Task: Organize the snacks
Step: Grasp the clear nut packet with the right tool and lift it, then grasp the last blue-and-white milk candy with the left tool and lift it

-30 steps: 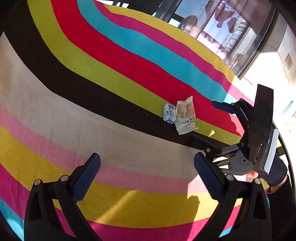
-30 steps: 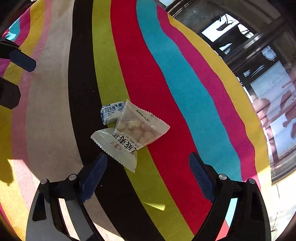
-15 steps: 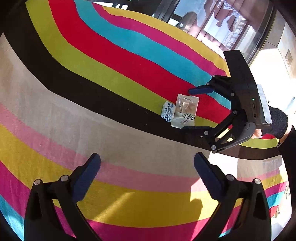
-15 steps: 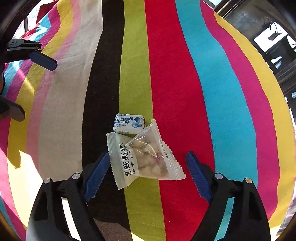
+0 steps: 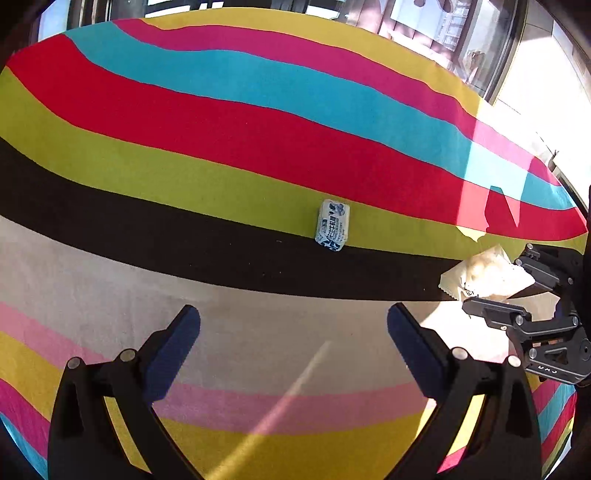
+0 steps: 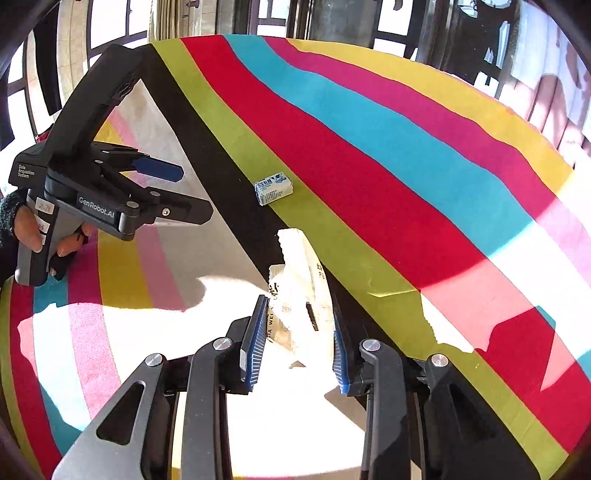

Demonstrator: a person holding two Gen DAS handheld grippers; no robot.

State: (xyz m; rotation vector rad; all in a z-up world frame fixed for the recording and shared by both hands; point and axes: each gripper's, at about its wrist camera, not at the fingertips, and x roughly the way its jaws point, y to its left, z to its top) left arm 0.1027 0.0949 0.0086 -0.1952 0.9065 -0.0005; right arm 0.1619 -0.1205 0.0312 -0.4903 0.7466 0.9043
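A small blue-and-white wrapped candy (image 5: 332, 225) (image 6: 274, 187) lies on the striped cloth where the black and green bands meet. My right gripper (image 6: 299, 308) (image 5: 498, 282) is closing its jaws, and the pads press on a clear, crumpled snack packet (image 6: 299, 280) (image 5: 484, 271) held off the cloth in bright sun, to the right of the candy. My left gripper (image 5: 291, 332) (image 6: 192, 192) stands open with nothing between its fingers, short of the candy over the beige band.
The round table carries a cloth (image 5: 221, 122) with bands of many colours. Window frames and glass (image 6: 280, 18) stand just past its far edge. A gloved hand (image 6: 26, 229) holds the left gripper's handle. Harsh sunlight washes out the near right part.
The right gripper's jaws have narrowed onto the clear packet and carried it right, away from the candy. The candy stays put. The left gripper has come closer to the candy.
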